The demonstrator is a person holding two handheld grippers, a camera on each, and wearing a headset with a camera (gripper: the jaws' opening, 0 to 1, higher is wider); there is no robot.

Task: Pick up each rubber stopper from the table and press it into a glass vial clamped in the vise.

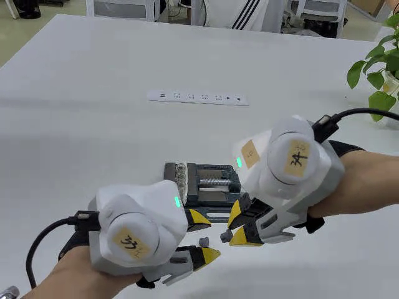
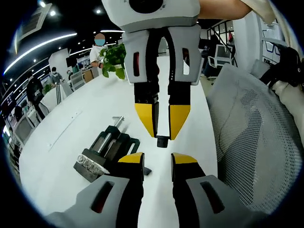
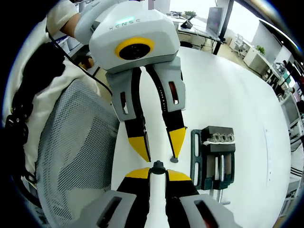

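Vise (image 1: 206, 196) near right gripper (image 1: 229, 235) pinching stopper (image 1: 225, 237), power strip (image 1: 197, 97) beyond.

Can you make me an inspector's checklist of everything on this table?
Surface: white table, flat and pale.
Job's things: vise clamping glass vials; one rubber stopper held; a loose stopper lying on the table.
Clutter: power strip.
Grippers: right tongs shut on the rubber stopper; left tongs open.
Cables: black cable behind the left tongs; second cable behind the right.
Surroundings: potted plant, mesh chair.
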